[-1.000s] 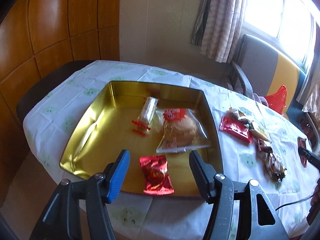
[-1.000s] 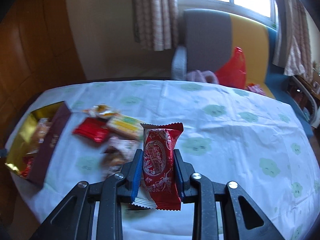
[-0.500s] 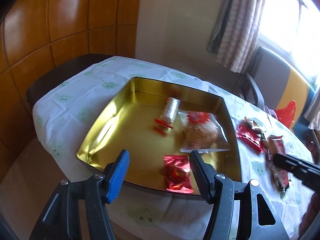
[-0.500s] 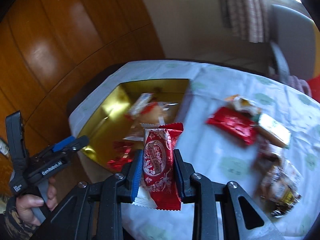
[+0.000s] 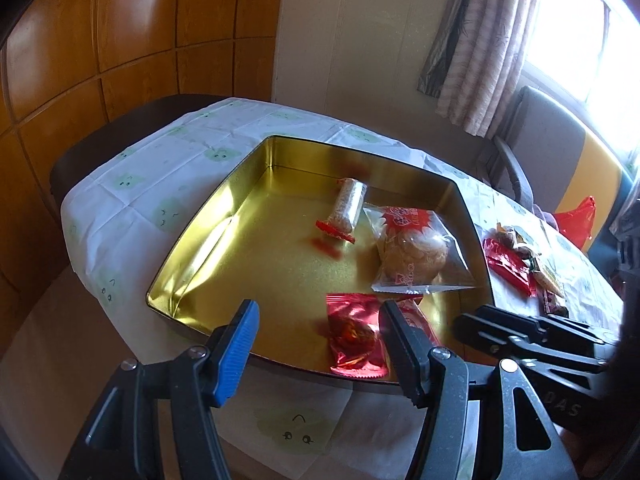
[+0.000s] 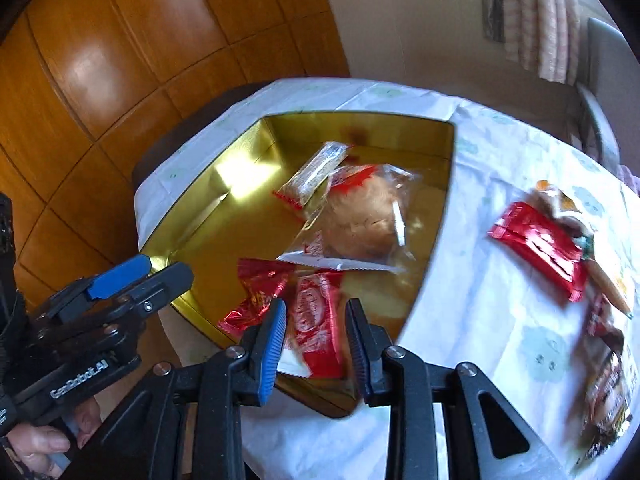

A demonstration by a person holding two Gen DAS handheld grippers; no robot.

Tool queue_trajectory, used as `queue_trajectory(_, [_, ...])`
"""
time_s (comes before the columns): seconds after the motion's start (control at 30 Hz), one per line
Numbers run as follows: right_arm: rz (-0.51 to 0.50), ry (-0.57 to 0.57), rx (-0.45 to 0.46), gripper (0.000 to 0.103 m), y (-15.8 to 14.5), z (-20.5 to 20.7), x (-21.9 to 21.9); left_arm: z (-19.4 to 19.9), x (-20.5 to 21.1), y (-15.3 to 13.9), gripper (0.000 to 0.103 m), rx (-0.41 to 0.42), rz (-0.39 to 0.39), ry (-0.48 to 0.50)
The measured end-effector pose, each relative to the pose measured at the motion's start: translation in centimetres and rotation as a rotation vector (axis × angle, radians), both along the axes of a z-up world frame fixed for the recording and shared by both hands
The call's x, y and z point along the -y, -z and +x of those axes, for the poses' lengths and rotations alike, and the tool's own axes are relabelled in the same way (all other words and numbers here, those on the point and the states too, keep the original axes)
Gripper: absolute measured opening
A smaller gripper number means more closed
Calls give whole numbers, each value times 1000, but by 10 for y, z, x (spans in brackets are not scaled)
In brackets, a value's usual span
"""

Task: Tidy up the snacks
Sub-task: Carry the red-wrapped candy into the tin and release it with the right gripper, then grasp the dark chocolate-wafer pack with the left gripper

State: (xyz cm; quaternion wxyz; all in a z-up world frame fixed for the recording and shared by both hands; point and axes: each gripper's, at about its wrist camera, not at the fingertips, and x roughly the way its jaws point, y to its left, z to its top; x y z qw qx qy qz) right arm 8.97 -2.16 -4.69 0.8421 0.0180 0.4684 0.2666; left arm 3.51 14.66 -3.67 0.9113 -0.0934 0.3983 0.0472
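Snacks going into the gold tin on the tabletop [image 5: 168, 184].

At far left, left gripper [image 6: 132, 276] held by a hand [image 6: 36, 446], fingers parted around nothing. In the gold tin [image 6: 200, 216] — a crinkled red foil pack [image 6: 256, 292], a clear-wrapped bar [image 6: 316, 172], a bagged pastry [image 6: 360, 220]. Near edge: right gripper [image 6: 316, 336] with fingers spread clear of the red-and-white wafer pack [image 6: 316, 320] lying between them inside the tin. Right of the tin, a red packet [image 6: 540, 244] among loose snacks on the cloth.
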Motion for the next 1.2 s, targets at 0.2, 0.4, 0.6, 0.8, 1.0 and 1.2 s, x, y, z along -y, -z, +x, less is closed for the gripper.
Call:
queue_trajectory(0.2, [15,91,58,31,-10,-27,36,-5,18,-9,63,27,32,47])
queue_trajectory(0.4, [-23,181,91,31,-15,-41,67,-13,46,-18,63,49,60,120])
queue_trajectory(0.6, [-65,249,120,31,-23,-60,98,-21,69,-22,63,58,85,185])
queue_trajectory(0.8, [-155,329,193,31,-30,-76,115,-28,89,-24,63,66,120,228])
queue_trajectory(1.0, [-308,448,344,31,-44,-91,130,-32,113,-26,63,76,151,294])
queue_trajectory(1.2, [-318,508,315,31,-43,-90,157,-31,139,-24,63,61,151,371])
